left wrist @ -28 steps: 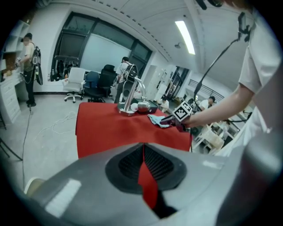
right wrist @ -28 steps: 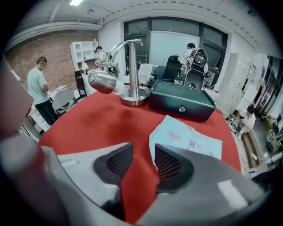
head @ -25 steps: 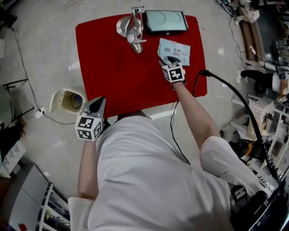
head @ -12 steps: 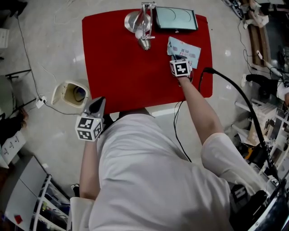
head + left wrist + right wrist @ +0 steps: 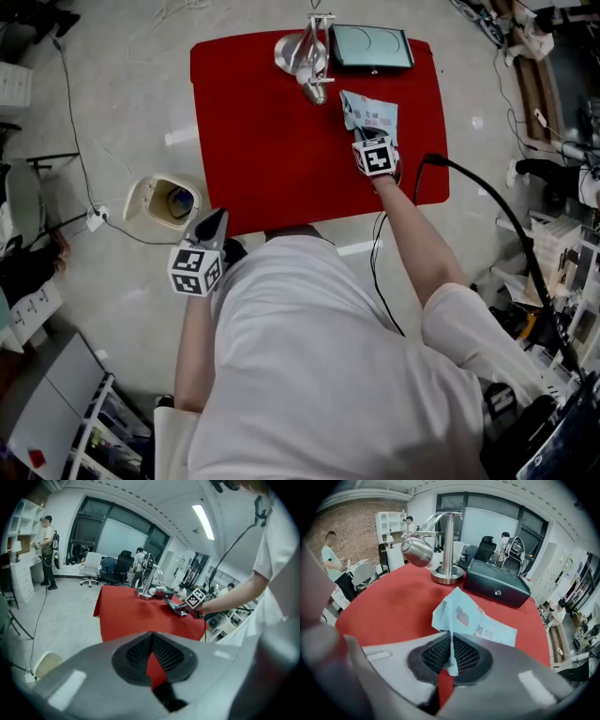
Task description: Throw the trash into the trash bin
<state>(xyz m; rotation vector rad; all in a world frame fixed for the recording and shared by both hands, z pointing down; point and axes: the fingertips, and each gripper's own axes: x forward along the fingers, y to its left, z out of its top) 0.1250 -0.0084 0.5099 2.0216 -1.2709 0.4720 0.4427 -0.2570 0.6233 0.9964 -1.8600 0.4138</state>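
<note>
Trash here is one piece: a crumpled pale-blue paper wrapper (image 5: pixel 372 114) with small printed patches, lying on the red table (image 5: pixel 253 141) towards its far right side. My right tongs (image 5: pixel 364 137) have just been closing and now pinch the wrapper's near edge, and a fold of the paper stands up between the pads. Most of the sheet spreads on the cloth beyond the tips.

My left tongs (image 5: pixel 214 221) are off the table, over the floor at its near left corner, with the jaws together and nothing in them.

I count one trash bin (image 5: pixel 161 202). It is a cream one on the floor just left of the table, with its mouth uncovered, close beside my left tongs.

Two other things share the table, both at the far edge. One is a shiny metal stand (image 5: pixel 306 54) on a round base. One is a dark flat box (image 5: pixel 372 47), just beyond the wrapper.

Between wrapper and bin lie the red cloth and the table's left edge. A thick black cable (image 5: pixel 487 202) curves over the floor at my right, past the table's right corner. A thin cord (image 5: pixel 80 141) runs over the floor towards the bin.
</note>
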